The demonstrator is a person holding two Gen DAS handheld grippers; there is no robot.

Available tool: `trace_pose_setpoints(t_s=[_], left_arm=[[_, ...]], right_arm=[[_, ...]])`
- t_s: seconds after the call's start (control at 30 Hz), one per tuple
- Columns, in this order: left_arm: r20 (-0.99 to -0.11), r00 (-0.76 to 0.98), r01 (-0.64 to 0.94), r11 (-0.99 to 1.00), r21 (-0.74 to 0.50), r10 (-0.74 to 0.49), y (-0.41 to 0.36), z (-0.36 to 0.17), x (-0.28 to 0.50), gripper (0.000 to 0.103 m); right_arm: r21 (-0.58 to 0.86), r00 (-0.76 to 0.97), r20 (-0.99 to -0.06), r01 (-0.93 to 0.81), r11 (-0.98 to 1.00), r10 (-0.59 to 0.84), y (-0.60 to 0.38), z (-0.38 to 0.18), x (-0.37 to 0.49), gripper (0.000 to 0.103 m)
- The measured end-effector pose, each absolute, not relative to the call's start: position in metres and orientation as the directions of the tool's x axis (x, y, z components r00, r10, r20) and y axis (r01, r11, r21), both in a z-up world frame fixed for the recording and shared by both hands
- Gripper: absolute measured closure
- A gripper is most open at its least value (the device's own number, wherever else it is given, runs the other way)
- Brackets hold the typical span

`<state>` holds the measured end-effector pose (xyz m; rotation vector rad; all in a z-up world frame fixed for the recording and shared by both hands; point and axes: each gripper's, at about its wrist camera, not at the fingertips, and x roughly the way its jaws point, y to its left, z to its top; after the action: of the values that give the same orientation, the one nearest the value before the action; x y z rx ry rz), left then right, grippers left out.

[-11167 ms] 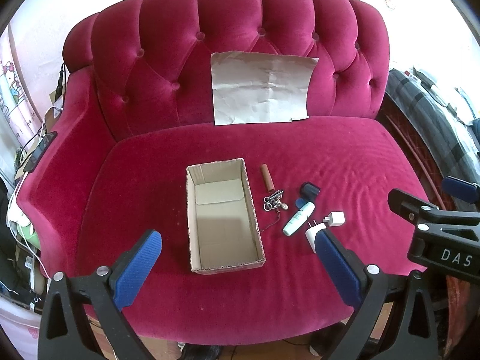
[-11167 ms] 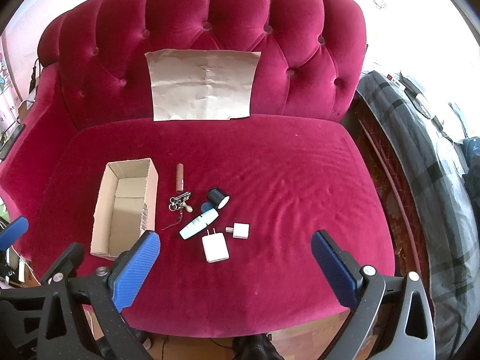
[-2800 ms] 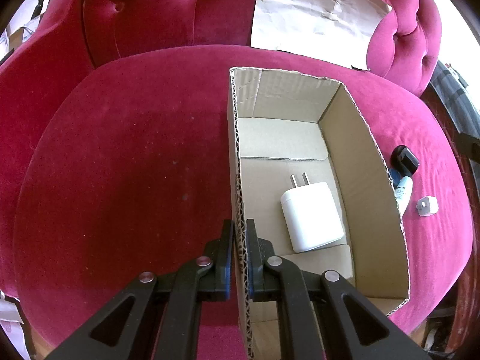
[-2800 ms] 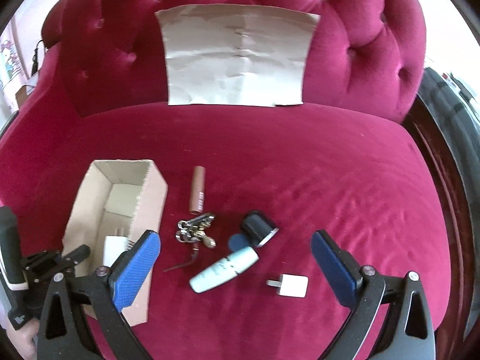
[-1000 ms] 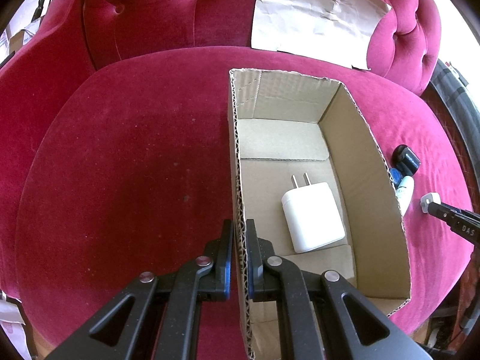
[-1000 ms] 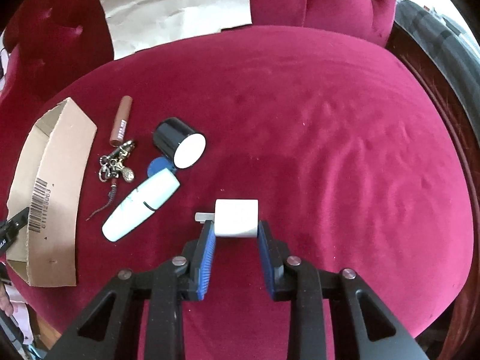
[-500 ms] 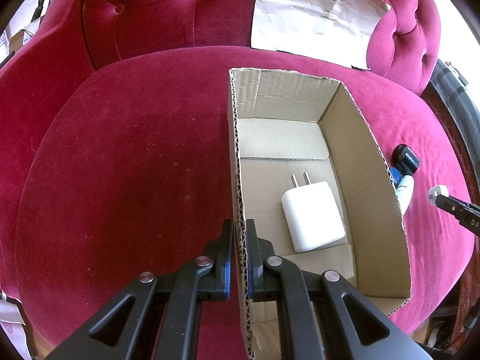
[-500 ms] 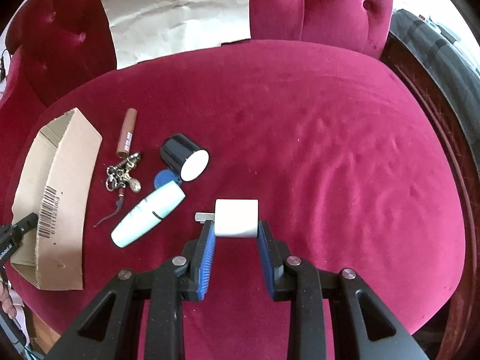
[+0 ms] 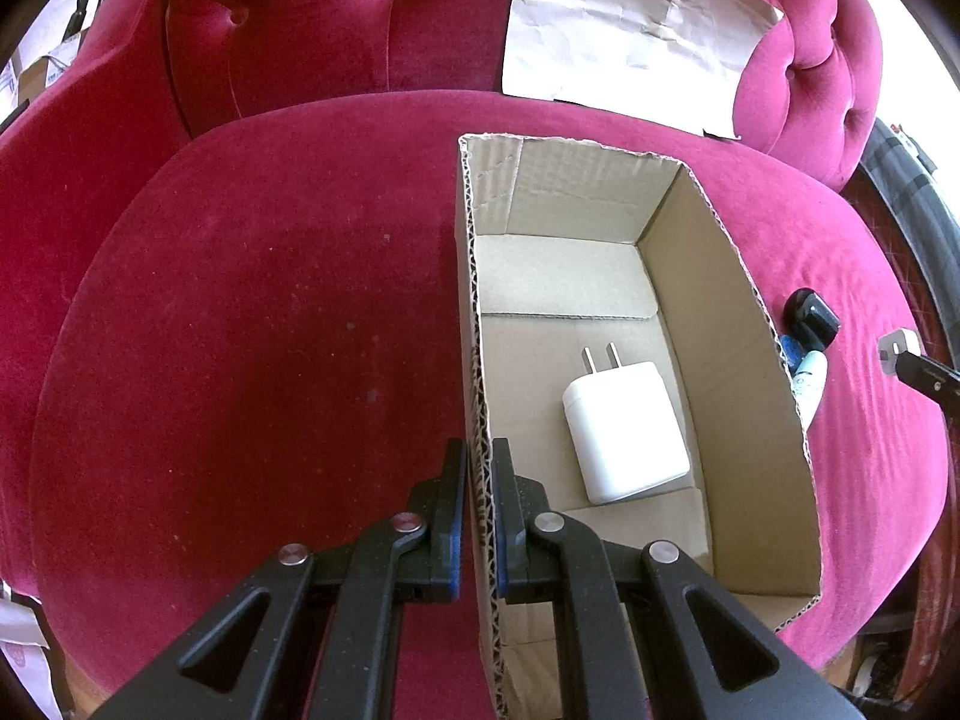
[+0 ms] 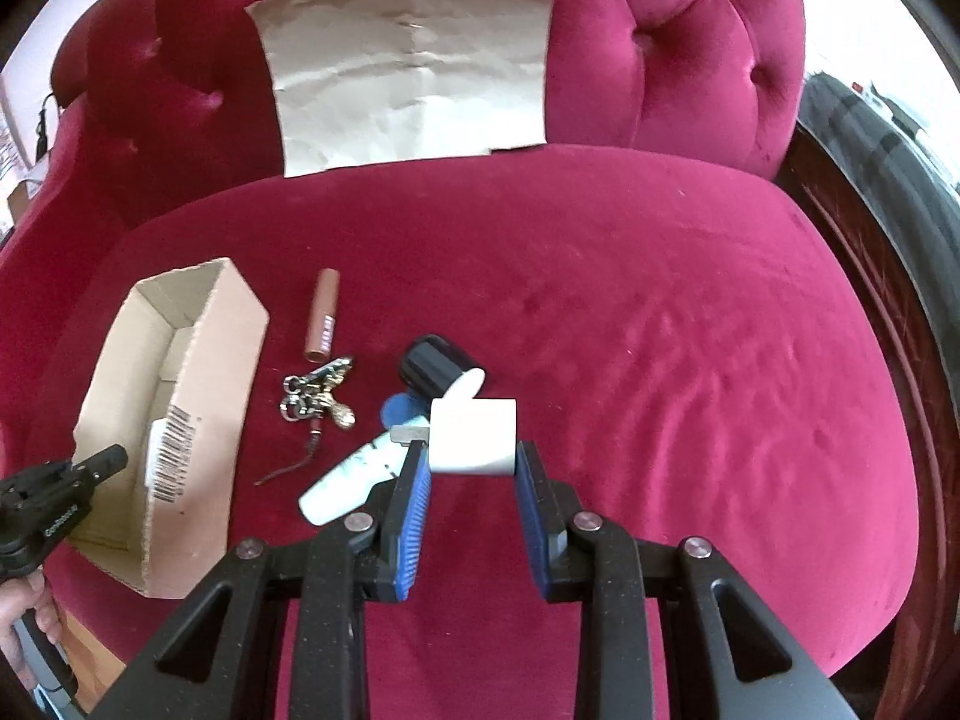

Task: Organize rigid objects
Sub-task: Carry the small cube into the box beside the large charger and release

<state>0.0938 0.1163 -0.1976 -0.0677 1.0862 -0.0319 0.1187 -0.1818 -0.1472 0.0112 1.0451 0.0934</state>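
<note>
My left gripper (image 9: 478, 468) is shut on the left wall of the open cardboard box (image 9: 744, 312), which sits on the red velvet sofa. A large white charger (image 9: 624, 432) lies inside the box. My right gripper (image 10: 471, 456) is shut on a small white plug cube (image 10: 474, 435) and holds it above the seat; the cube also shows at the right edge of the left wrist view (image 9: 898, 349). On the seat lie a white tube (image 10: 348, 480), a black cap (image 10: 432, 369), a blue disc (image 10: 399, 411), a bunch of keys (image 10: 315, 396) and a brown lipstick tube (image 10: 323, 315).
A sheet of crumpled brown paper (image 10: 414, 66) leans on the tufted sofa back. The box (image 10: 198, 420) stands left of the loose items, with my left gripper (image 10: 54, 495) at its near wall. A dark wooden frame and striped fabric (image 10: 888, 192) border the sofa on the right.
My right gripper has lifted the small white plug cube off the seat and carried it up and left, over the white tube. The left gripper still holds the box wall.
</note>
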Motion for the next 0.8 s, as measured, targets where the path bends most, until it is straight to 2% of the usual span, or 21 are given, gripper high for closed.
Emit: trace_pose_setpoints(t_s=[0.8], left_arm=[[-0.883,0.465,-0.004,0.997,-0.077,-0.066,0.115,-0.198,0.093,0.096]], right_arm=[[0.075,0.552,-0.809,-0.247,0.966,0.204,-0.099,-0.111,0.13,0.073]])
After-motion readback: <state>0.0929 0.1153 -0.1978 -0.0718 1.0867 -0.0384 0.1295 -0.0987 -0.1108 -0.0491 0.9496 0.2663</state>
